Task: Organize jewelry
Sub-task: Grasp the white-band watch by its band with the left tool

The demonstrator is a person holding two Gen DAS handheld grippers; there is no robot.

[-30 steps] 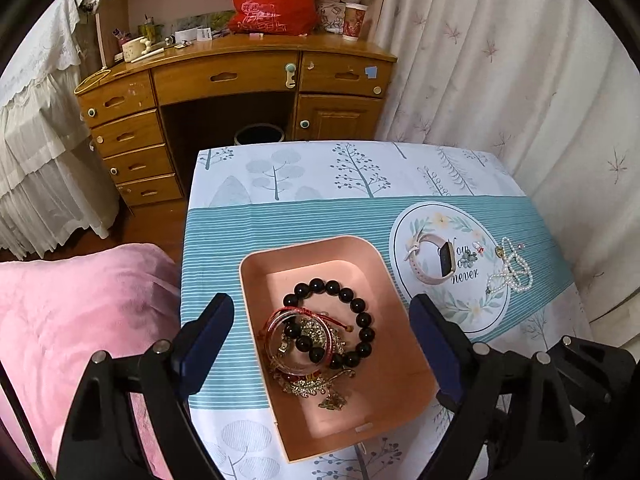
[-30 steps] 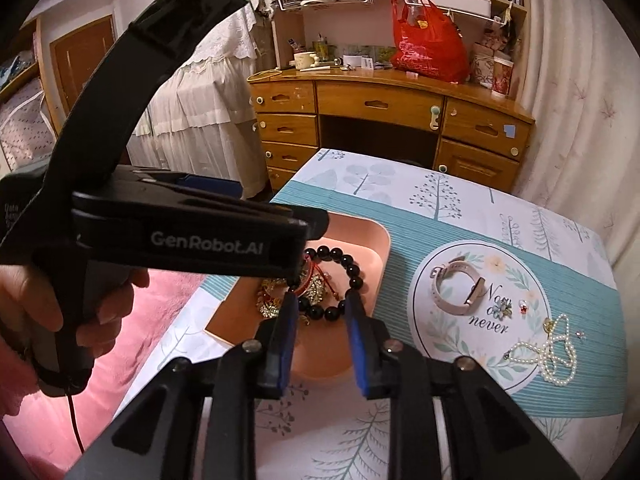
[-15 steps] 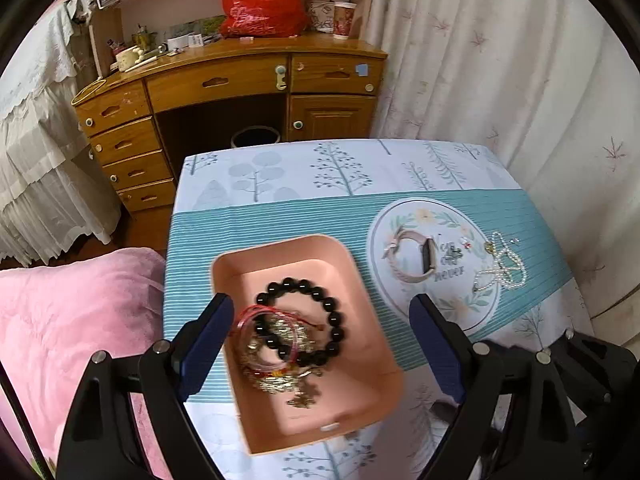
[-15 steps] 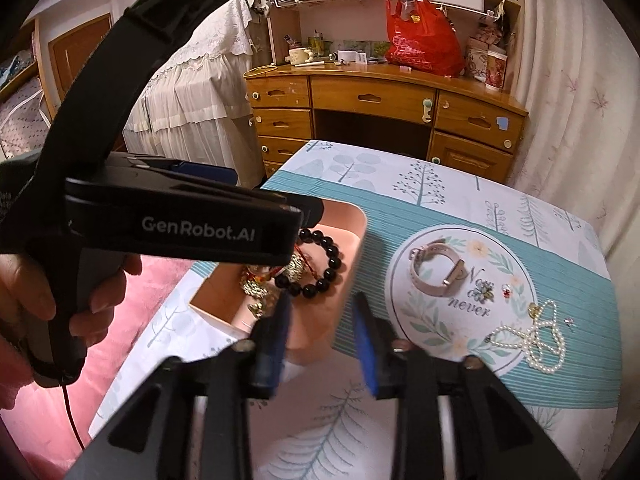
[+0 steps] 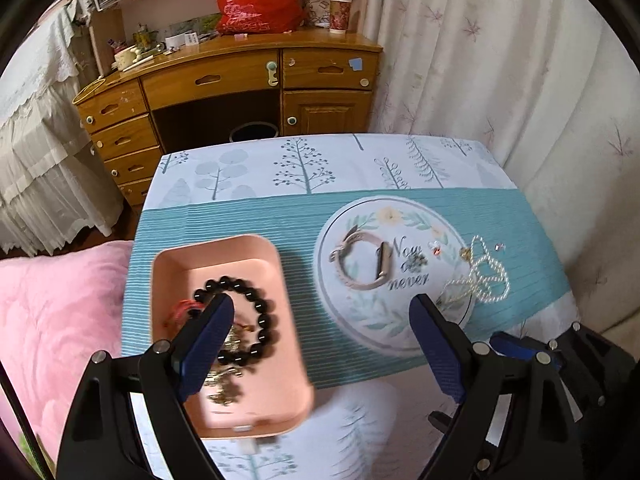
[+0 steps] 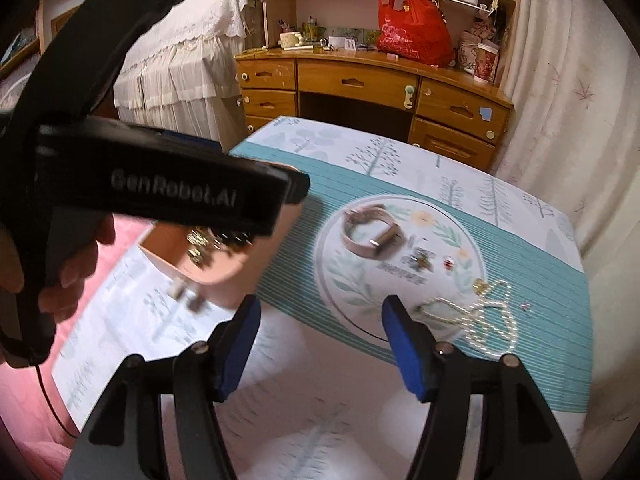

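both grippers, left gripper and right gripper, seemingly gape wide, holding nothing.

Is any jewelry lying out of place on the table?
Yes. The pearl necklace lies tangled, half off the round mat, and a tiny stud sits alone on the teal cloth.

Left gripper housing, right wrist view, 9 o'clock: you read "GenRobot.AI" in grey lettering.
Round mat, left wrist view, 4 o'clock: you read script "Now" and "never"; the middle word is hidden.
Other markings: none legible.
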